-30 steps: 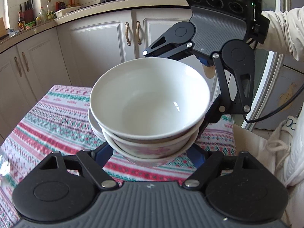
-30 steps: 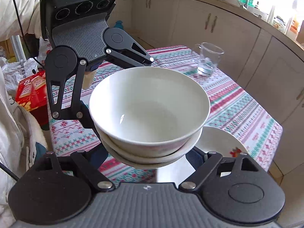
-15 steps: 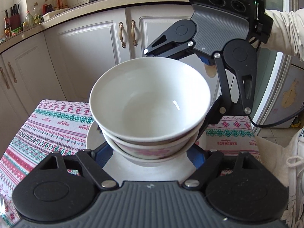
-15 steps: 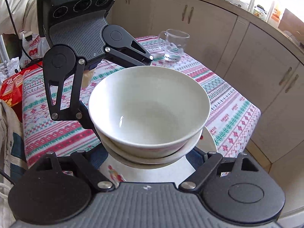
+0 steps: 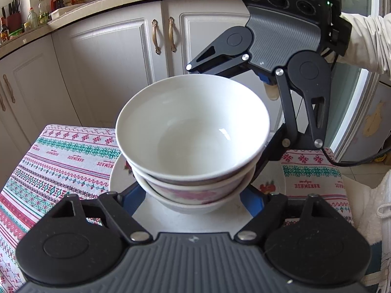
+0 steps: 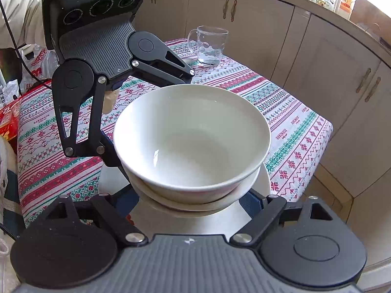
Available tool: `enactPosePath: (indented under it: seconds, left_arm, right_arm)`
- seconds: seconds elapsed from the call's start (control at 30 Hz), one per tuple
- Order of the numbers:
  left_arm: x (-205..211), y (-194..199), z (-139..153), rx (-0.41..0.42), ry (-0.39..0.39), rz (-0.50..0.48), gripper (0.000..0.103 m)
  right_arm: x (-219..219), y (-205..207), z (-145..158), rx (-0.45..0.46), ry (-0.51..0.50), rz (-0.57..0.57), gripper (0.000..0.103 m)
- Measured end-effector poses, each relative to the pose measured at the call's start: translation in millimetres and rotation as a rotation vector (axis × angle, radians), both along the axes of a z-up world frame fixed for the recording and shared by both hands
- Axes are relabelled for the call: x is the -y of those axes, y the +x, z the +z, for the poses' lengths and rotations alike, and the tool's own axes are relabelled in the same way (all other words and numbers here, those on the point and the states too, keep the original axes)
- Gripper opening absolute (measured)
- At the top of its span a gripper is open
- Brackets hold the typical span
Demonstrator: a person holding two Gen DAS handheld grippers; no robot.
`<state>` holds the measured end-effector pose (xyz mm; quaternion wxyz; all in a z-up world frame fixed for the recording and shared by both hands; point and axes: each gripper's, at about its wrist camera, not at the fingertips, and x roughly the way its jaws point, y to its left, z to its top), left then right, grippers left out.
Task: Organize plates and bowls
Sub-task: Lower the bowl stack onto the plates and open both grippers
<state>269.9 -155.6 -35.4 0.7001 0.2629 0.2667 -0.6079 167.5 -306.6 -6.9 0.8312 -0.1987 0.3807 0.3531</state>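
Left gripper (image 5: 193, 200): jaws about half open and closed against the lower sides of a stack of bowls (image 5: 193, 131), one blue finger (image 5: 130, 199) on each flank; it grips the stack from the near side in its own view.
Right gripper (image 6: 193, 202): also about half open and clamped on the same stack from the opposite side; its blue fingers (image 6: 251, 204) press in under the bowls.
Gripper bodies: each one shows in the other's camera, tilted down toward the stack, the right one (image 5: 288, 36) at upper right of the left view, the left one (image 6: 97, 39) at upper left of the right view.
Sleeve (image 5: 366, 41): pale, behind the right gripper.
Stack of bowls: three nested white bowls, upright; the top one is plain and empty inside, a lower one has pink flower print on its outer wall.
Stack position: held between both grippers directly over a white plate (image 5: 117, 178); whether the bottom bowl touches the plate I cannot tell.
Plate: flat on the table, white with small red motifs near its rim, close to the table's edge.
Tablecloth (image 5: 61, 161): patterned in red, green and white bands, covering the table.
Glass mug (image 6: 210, 46): clear, with handle, upright at the far corner of the table, well apart from the plate.
Cabinets (image 5: 117, 56): white doors with brass handles beyond the table.
Countertop (image 5: 31, 17): bottles lined up along it.
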Motion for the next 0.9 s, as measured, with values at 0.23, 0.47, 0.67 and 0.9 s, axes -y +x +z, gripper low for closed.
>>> enactPosePath:
  seconds: [0.23, 0.47, 0.67, 0.9]
  left_arm:
    - [1.5, 4.1, -2.7, -0.015, -0.005, 0.004, 0.084]
    - [-2.6, -1.7, -3.2, 0.028, -0.008, 0.023, 0.091]
    - [-11.2, -9.0, -3.1, 0.054, -0.010, 0.084, 0.100]
    - [-26.8, -36.3, 5.2, 0.145, -0.034, 0.169, 0.100]
  right_arm:
    - [3.6, 5.4, -5.9, -0.019, 0.021, -0.009, 0.091]
    - [5.6, 4.7, -7.8, -0.021, 0.044, -0.024, 0.092]
    - [4.8, -2.7, -6.6, 0.015, 0.062, -0.071, 0.103]
    - [2.3, -24.7, 2.4, 0.039, 0.066, -0.156, 0.103]
